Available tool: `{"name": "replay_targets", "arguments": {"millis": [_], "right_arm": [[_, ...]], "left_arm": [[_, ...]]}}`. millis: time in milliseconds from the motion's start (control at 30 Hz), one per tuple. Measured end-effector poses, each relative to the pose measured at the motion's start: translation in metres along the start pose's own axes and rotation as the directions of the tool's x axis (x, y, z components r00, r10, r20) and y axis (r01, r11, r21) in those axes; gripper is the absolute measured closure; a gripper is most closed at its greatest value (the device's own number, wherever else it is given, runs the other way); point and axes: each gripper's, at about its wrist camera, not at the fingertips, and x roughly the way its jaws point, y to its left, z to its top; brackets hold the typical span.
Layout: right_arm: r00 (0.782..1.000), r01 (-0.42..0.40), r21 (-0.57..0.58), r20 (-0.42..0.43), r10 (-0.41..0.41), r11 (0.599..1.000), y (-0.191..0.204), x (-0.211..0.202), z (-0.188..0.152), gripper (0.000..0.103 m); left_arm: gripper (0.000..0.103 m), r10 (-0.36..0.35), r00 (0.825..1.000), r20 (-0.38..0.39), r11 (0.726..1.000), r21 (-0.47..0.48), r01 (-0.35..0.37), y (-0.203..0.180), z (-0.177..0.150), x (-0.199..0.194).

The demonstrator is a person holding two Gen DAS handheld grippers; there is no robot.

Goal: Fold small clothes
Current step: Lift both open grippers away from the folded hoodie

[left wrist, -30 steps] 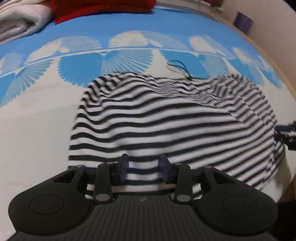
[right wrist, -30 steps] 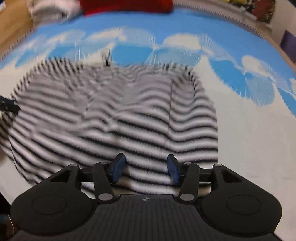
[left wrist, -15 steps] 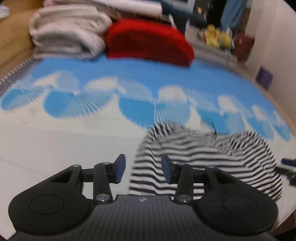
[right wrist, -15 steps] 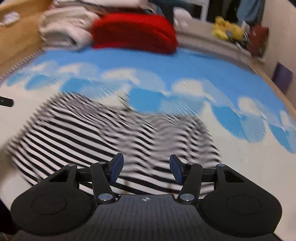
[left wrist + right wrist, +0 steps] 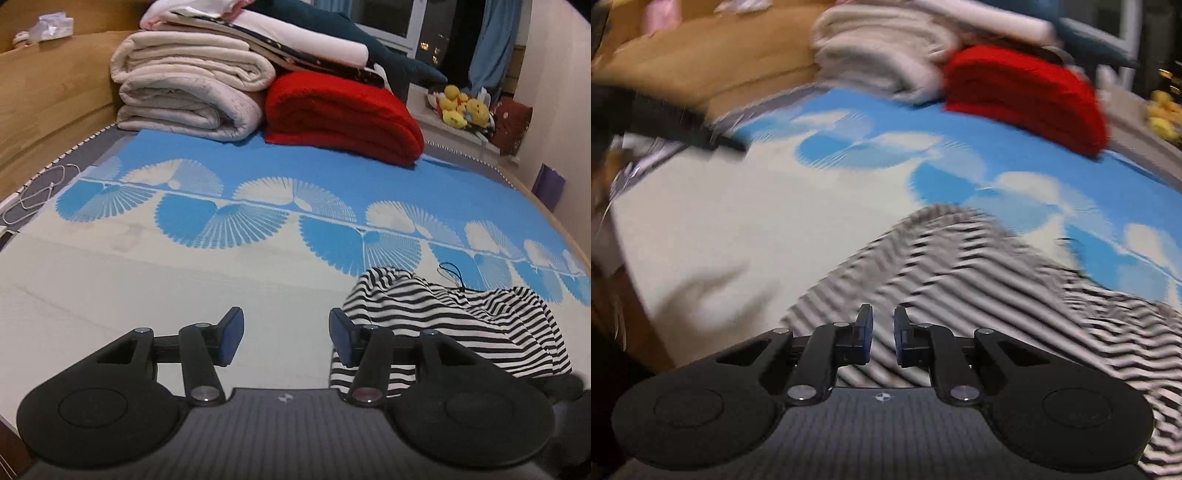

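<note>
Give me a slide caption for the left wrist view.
Open left claw over the bed, striped garment bunched beside it, folded blankets behind.

My right gripper point(image 5: 882, 332) hangs over the striped garment point(image 5: 979, 280), its jaws having just been closing to a narrow gap; the blur hides whether any cloth is pinched between them. The garment lies rumpled on the blue-and-white bedspread point(image 5: 757, 229). Beyond it sit a red folded blanket point(image 5: 1027, 96) and pale folded bedding point(image 5: 879, 48), touching each other. The whole view is smeared.
</note>
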Motion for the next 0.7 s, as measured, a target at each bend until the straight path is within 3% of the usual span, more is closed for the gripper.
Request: {"name": "replay_targets", "arguments": {"millis": [167, 267, 333, 467, 500, 533, 600, 700], "right_arm": [[0.997, -0.065, -0.058, -0.051, 0.062, 0.996, 0.039, 0.031, -0.001, 0.090], [0.991, -0.097, -0.064, -0.103, 0.090, 0.993, 0.054, 0.052, -0.003, 0.073], [0.987, -0.094, -0.080, -0.138, 0.082, 0.992, 0.064, 0.067, -0.005, 0.055], [0.986, -0.075, -0.120, -0.160, 0.055, 0.990, 0.075, 0.087, -0.008, 0.054], [0.985, -0.081, -0.113, -0.160, 0.062, 0.990, 0.074, 0.088, -0.006, 0.060], [0.986, -0.077, -0.100, -0.158, 0.060, 0.992, 0.073, 0.088, -0.004, 0.078], [0.985, -0.074, -0.077, -0.160, 0.061, 0.994, 0.065, 0.085, -0.002, 0.096], [0.992, -0.077, -0.015, -0.105, 0.075, 0.997, 0.047, 0.063, 0.009, 0.098]], "left_arm": [[0.047, 0.000, 1.000, 0.014, 1.000, -0.008, 0.000, 0.013, 0.003, -0.014], [0.047, -0.007, 1.000, 0.028, 1.000, -0.010, 0.007, 0.018, 0.006, -0.021], [0.047, -0.011, 0.999, 0.030, 1.000, -0.007, 0.011, 0.020, 0.007, -0.023], [0.047, -0.012, 1.000, 0.025, 1.000, 0.008, 0.012, 0.021, 0.009, -0.024], [0.047, -0.012, 1.000, 0.021, 1.000, 0.012, 0.012, 0.020, 0.010, -0.023], [0.047, -0.011, 1.000, 0.020, 1.000, 0.018, 0.011, 0.020, 0.011, -0.023], [0.047, -0.012, 1.000, 0.017, 1.000, 0.026, 0.012, 0.018, 0.011, -0.020], [0.046, -0.029, 1.000, -0.009, 0.999, 0.025, 0.029, 0.012, 0.011, -0.012]]}}
